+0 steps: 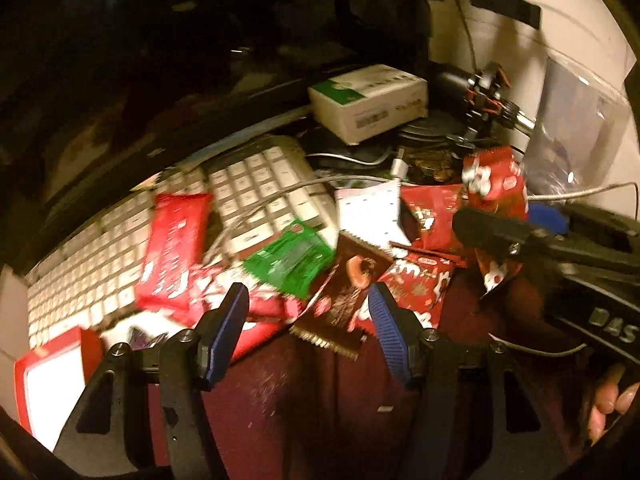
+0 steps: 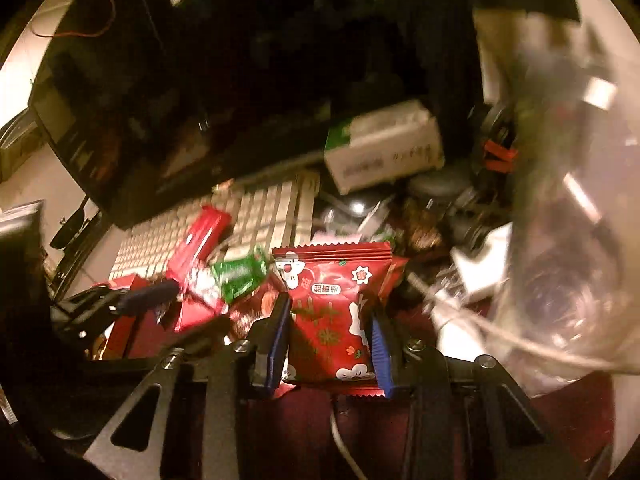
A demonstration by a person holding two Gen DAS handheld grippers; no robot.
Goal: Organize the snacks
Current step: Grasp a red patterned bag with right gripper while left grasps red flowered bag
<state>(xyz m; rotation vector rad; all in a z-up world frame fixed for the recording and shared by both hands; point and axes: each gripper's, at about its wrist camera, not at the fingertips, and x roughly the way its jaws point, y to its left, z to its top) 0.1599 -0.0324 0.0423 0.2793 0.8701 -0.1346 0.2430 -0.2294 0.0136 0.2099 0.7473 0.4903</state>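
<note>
A heap of snack packets lies on a dark red cloth: a long red packet, a green packet, a brown chocolate packet and small red packets. My left gripper is open and empty just above the near edge of the heap. My right gripper is shut on a red packet with white cartoon figures, held off the cloth. From the left wrist view the right gripper holds that red packet at the right.
A white keyboard lies under part of the heap, with cables over it. A white and green box stands behind. A clear plastic bag hangs at the right. A red-framed box is at the left. A dark monitor stands behind.
</note>
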